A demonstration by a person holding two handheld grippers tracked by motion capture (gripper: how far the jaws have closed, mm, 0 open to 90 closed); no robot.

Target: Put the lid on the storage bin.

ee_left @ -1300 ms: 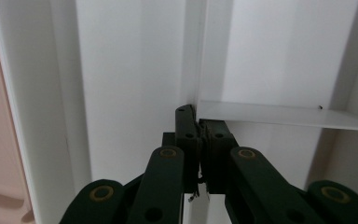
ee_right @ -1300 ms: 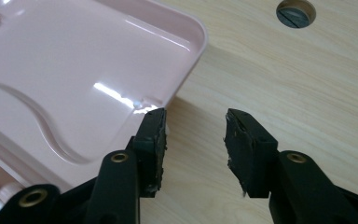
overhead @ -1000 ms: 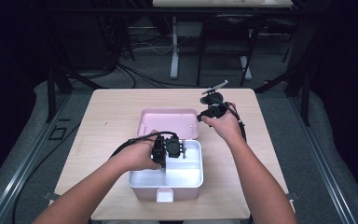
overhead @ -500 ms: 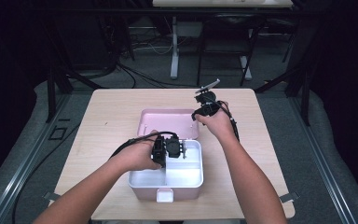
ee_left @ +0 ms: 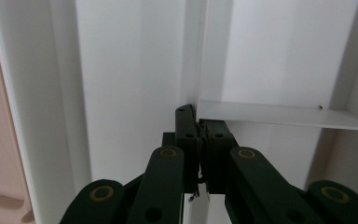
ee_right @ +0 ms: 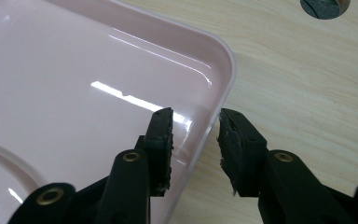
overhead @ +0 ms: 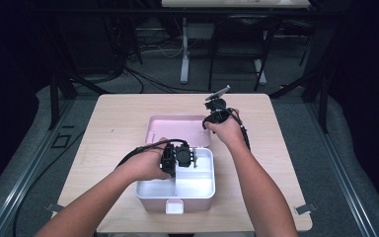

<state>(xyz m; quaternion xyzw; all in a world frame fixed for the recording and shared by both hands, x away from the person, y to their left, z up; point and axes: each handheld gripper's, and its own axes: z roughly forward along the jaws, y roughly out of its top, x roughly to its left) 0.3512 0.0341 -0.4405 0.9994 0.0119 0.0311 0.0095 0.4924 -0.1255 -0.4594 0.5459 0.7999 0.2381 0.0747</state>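
- The white box (overhead: 193, 185) sits near the front of the desk (overhead: 118, 118), with the pink lid (overhead: 177, 129) lying flat just behind it, touching or nearly touching the box's rear edge.
- The left hand-held gripper (overhead: 180, 157) reaches into the box; in the left gripper view its jaws are pressed together on the thin white divider (ee_left: 279, 114) between compartments, which pins the box in place.
- The right hand-held gripper (ee_right: 193, 135) is at the lid's far right corner. Its jaws have just been closing and straddle the raised rim (ee_right: 214, 112), one inside, one outside, but a gap remains on each side, so nothing is clamped yet.
- The step in hand appears to be taking hold of the lid so it can go onto the box.
- To do it well, the right jaws should sink a little lower over the rim before closing, so the pads bite on the wall rather than its glossy top edge.
- A corner grip lets the lid swing; a straight, slow lift should keep it level.
- The left grip is best kept firm until the lid is clear, then released so it does not block the lid's seating.
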